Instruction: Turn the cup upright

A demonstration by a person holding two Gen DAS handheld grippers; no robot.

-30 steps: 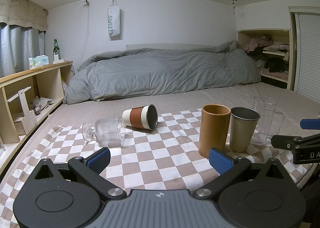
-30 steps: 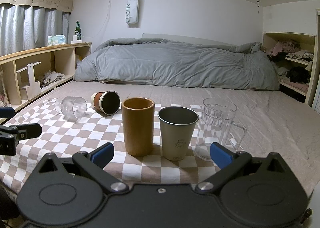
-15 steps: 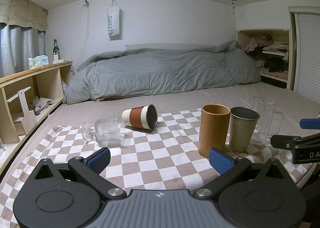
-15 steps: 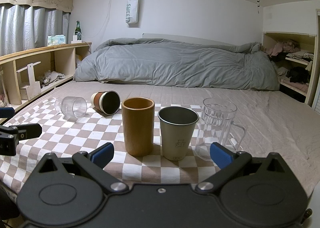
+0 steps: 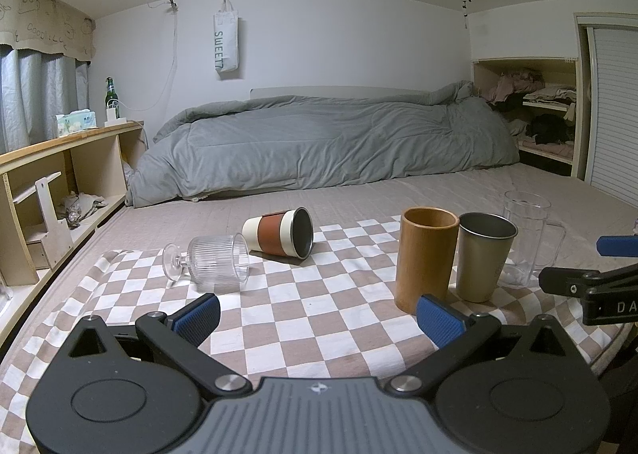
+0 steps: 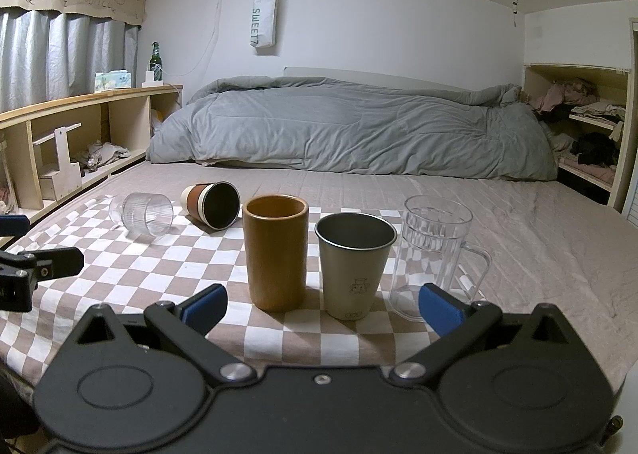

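Note:
Two cups lie on their sides on the checkered cloth [image 5: 299, 314]: a ribbed clear stemmed glass [image 5: 211, 262] [image 6: 145, 212] and a cream cup with a brown sleeve [image 5: 281, 232] [image 6: 211, 204], its dark mouth facing right. Three stand upright: a brown cylinder cup [image 5: 424, 258] [image 6: 276, 250], a grey metal cup [image 5: 482, 254] [image 6: 353, 262] and a clear mug [image 5: 528, 238] [image 6: 432, 254]. My left gripper [image 5: 319, 318] is open and empty, low before the cloth's middle. My right gripper [image 6: 323, 306] is open and empty, just before the upright cups.
The cloth lies on a bed with a grey duvet [image 5: 327, 143] at the back. A wooden shelf unit [image 5: 56, 182] runs along the left. An open shelf with clothes [image 5: 534, 119] stands at the right.

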